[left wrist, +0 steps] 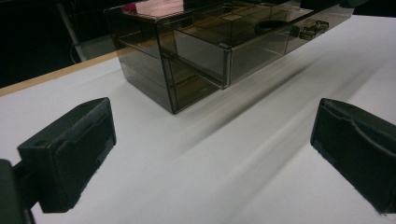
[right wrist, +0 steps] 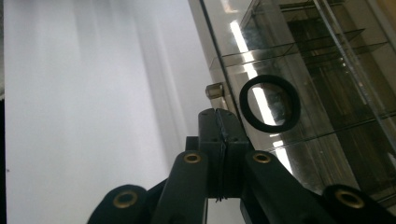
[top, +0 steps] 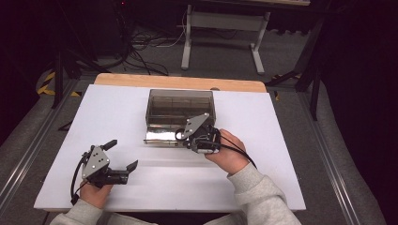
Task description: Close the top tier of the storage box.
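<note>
step: we work the pulled-out drawer (top: 164,136) of the smoky organizer (top: 180,107) at the tabletop's (top: 117,112) middle, toward the far edge | right tongs (right wrist: 218,122) pressed together beside the small knob (right wrist: 215,90), black ring (right wrist: 270,103) inside | left tongs (top: 123,154) spread, idle near the front-left corner | risk: we judge a hard push slides the unbraced organizer or jolts the ring

White table (top: 117,112) with a pale wooden strip (top: 178,82) along its far edge, standing on grey floor (top: 225,56). Beyond the far edge: white metal frame legs (top: 187,42) and a tangle of dark cables (top: 141,51). Yellow-black tape (top: 47,83) marks the floor at left; surroundings dark.
</note>
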`<action>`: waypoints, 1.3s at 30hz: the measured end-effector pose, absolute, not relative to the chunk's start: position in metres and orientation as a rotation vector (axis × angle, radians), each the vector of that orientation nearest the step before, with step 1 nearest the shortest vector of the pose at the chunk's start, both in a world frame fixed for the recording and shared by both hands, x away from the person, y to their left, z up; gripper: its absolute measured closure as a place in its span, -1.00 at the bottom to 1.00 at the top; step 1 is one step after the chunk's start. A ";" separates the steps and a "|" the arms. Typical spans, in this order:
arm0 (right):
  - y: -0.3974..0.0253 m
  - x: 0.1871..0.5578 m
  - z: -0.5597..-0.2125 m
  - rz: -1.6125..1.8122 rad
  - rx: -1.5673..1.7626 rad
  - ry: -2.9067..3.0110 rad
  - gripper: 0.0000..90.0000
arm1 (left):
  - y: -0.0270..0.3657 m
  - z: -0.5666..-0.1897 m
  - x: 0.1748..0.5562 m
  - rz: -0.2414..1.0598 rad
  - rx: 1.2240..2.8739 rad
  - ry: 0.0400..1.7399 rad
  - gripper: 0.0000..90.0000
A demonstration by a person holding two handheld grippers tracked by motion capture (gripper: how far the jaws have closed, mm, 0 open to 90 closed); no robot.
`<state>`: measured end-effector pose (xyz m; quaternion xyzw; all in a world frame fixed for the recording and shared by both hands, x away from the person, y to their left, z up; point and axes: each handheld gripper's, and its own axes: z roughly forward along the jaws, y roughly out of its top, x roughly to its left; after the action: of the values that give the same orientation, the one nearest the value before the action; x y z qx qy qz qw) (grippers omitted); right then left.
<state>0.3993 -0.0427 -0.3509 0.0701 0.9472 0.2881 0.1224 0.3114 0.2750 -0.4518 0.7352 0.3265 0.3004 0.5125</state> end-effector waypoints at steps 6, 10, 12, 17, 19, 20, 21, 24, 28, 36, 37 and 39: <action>-0.042 0.399 -0.355 0.813 0.171 2.791 1.00 | 0.275 -0.452 0.311 0.723 1.767 0.786 -0.98; -0.043 0.400 -0.358 0.786 0.161 2.805 1.00 | 0.275 -0.452 0.311 0.728 1.770 0.788 -0.98; -0.043 0.400 -0.360 0.771 0.157 2.812 1.00 | 0.275 -0.452 0.312 0.722 1.768 0.789 -0.98; -0.042 0.402 -0.363 0.742 0.155 2.828 1.00 | 0.275 -0.452 0.312 0.722 1.768 0.790 -0.98; -0.042 0.402 -0.364 0.732 0.159 2.833 1.00 | 0.275 -0.452 0.312 0.722 1.768 0.790 -0.98; -0.042 0.403 -0.365 0.721 0.160 2.833 1.00 | 0.275 -0.452 0.312 0.722 1.768 0.790 -0.98; -0.042 0.404 -0.366 0.708 0.146 2.838 1.00 | 0.275 -0.452 0.312 0.721 1.766 0.790 -0.98; -0.041 0.405 -0.367 0.697 0.154 2.844 1.00 | 0.275 -0.452 0.312 0.722 1.767 0.790 -0.98; -0.040 0.408 -0.371 0.661 0.164 2.855 1.00 | 0.275 -0.452 0.312 0.721 1.766 0.790 -0.98; -0.038 0.411 -0.373 0.636 0.176 2.828 1.00 | 0.275 -0.452 0.312 0.722 1.767 0.790 -0.98; -0.038 0.411 -0.374 0.643 0.189 2.820 1.00 | 0.275 -0.452 0.312 0.722 1.767 0.790 -0.98; -0.037 0.413 -0.374 0.644 0.181 2.810 1.00 | 0.275 -0.452 0.312 0.721 1.769 0.789 -0.98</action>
<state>0.4127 -0.0369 -0.3742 0.0623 0.9650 0.2211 0.1262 0.3116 0.2751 -0.4518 0.7353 0.3280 0.2997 0.5119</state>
